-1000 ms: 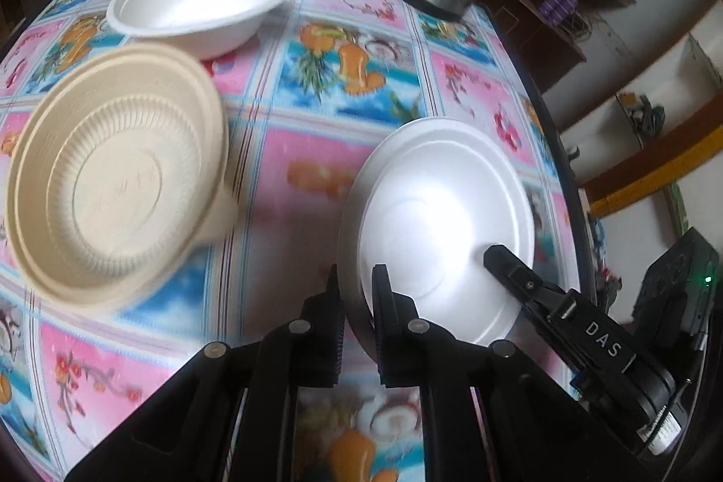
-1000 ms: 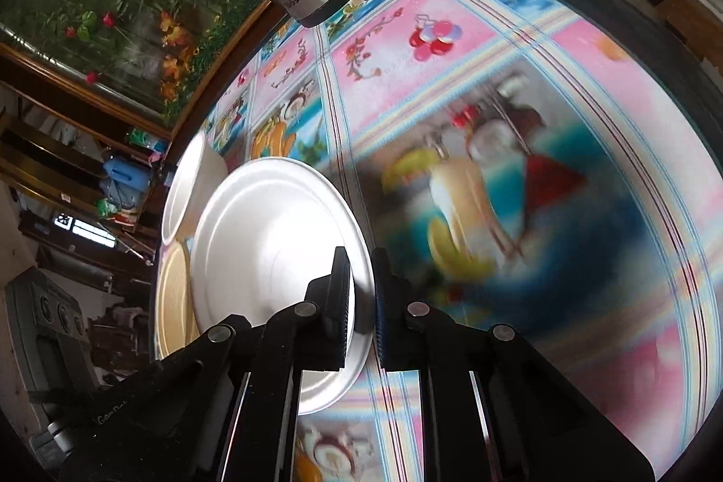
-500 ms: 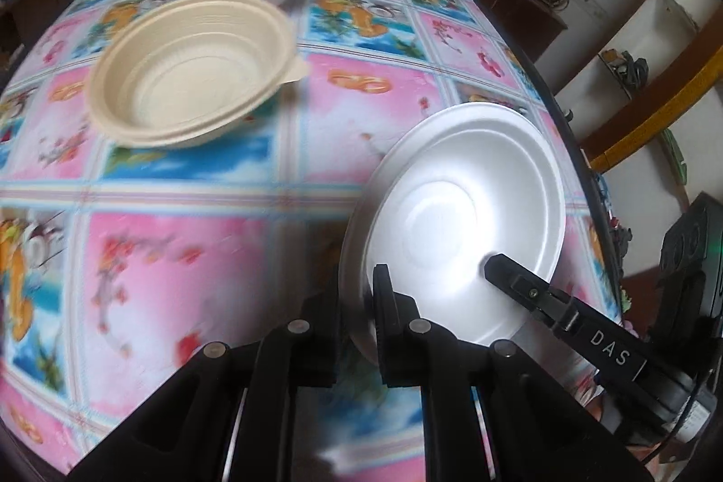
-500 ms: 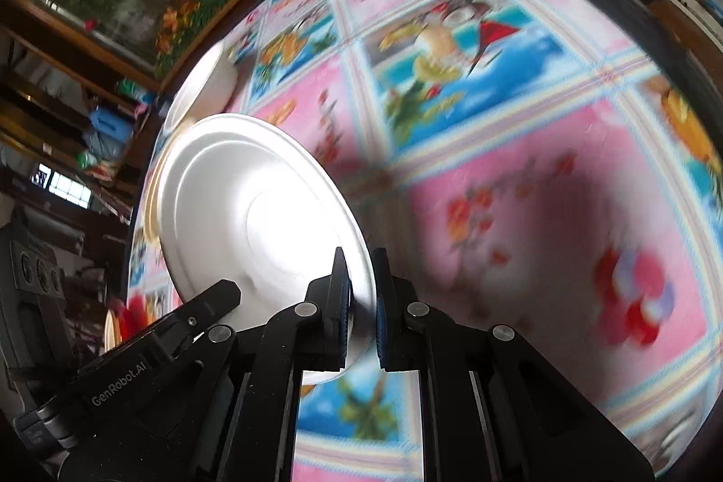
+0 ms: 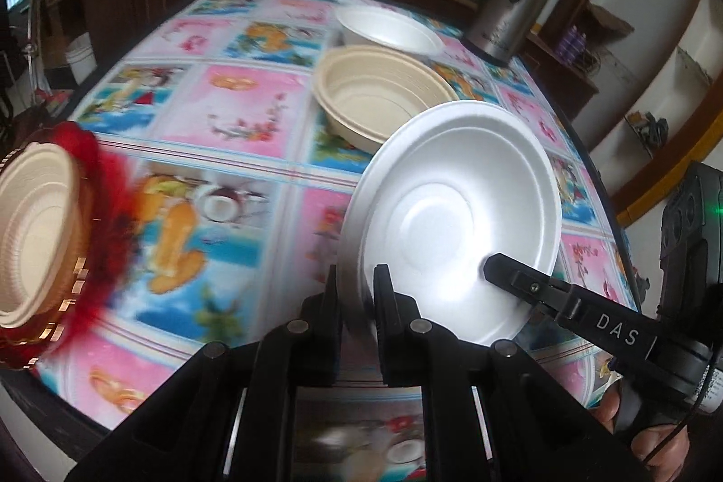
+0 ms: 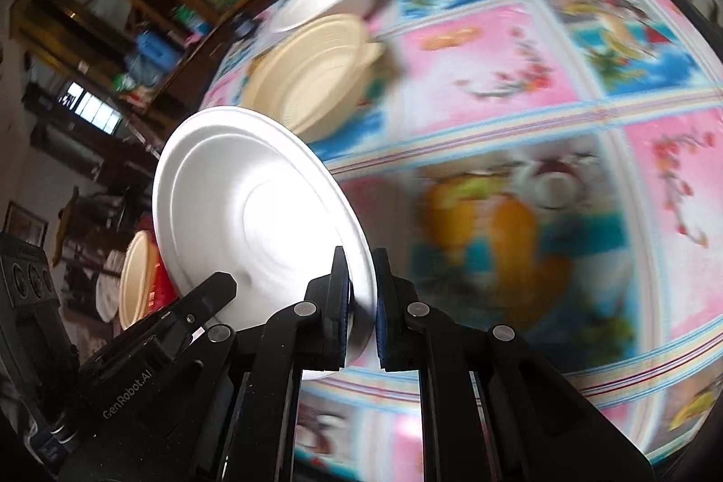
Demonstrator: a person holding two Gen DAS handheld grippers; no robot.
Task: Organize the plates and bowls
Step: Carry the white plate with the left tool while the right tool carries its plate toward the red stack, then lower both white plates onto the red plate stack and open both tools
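Currently: my left hand-held gripper (image 5: pixel 357 292) and right hand-held gripper (image 6: pixel 359 292) both clamp one white plate (image 5: pixel 456 211) above the worktop (image 5: pixel 244 111).

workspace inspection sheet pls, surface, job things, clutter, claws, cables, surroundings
surface: round table under a bright pink and blue picture cloth
job's things: white foam plate held tilted off the cloth; beige ribbed bowl and white foam bowl standing behind it; beige bowl on a red basket at the left edge
clutter: steel flask
grippers: left claw and right claw both shut on the plate's rim
cables: thin black wire by the right handle
surroundings: dark wooden shelves, flower mural
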